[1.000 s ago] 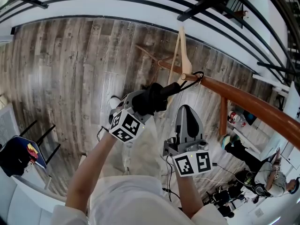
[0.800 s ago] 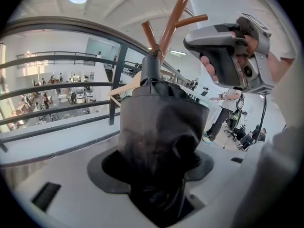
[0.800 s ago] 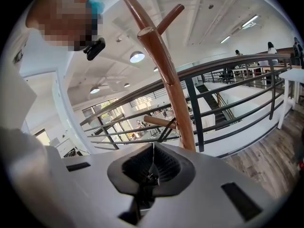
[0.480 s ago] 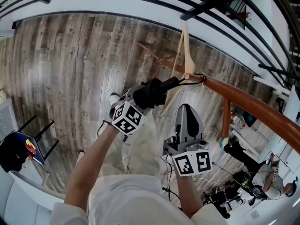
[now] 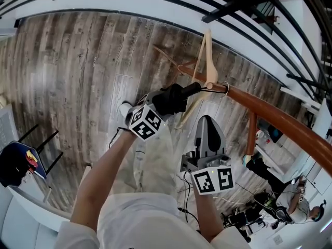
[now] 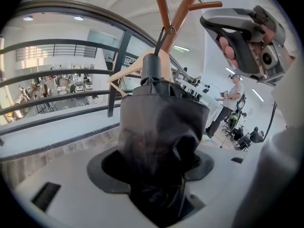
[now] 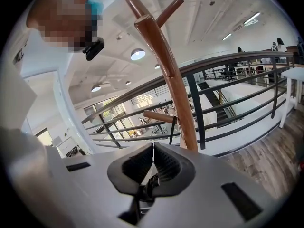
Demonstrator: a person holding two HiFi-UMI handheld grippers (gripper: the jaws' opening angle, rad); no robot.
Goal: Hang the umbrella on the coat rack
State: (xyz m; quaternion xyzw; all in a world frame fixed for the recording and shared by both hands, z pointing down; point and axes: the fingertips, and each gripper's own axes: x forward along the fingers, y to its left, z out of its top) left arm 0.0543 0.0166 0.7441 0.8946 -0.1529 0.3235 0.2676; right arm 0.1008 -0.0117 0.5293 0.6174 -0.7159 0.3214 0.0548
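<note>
Left gripper had its jaws spread wide and clamped on the folded black umbrella, with bunched canopy fabric filling the gap between them. The umbrella's long axis ran straight out from the left jaws, along the line they pointed. Its narrow black end and the strap loop sat at the far tip, up and ahead of the jaws. In the left gripper view the loop reached the fork of the brown wooden coat rack. In the head view it sat at the peg tip, seemingly over it, but I couldn't tell how far on. A pale wooden hanger hung just beyond that peg. Right gripper had its jaws pressed together on nothing, with the rack pole straight ahead of them and a lower peg just above. It was below and to the side of the umbrella, so the left hand was the working one. The umbrella looked soft and creased, compact, matte black. My read: the key relation was loop over peg, directly ahead of the left jaws; letting go would only be safe once the strap carried the weight.
</note>
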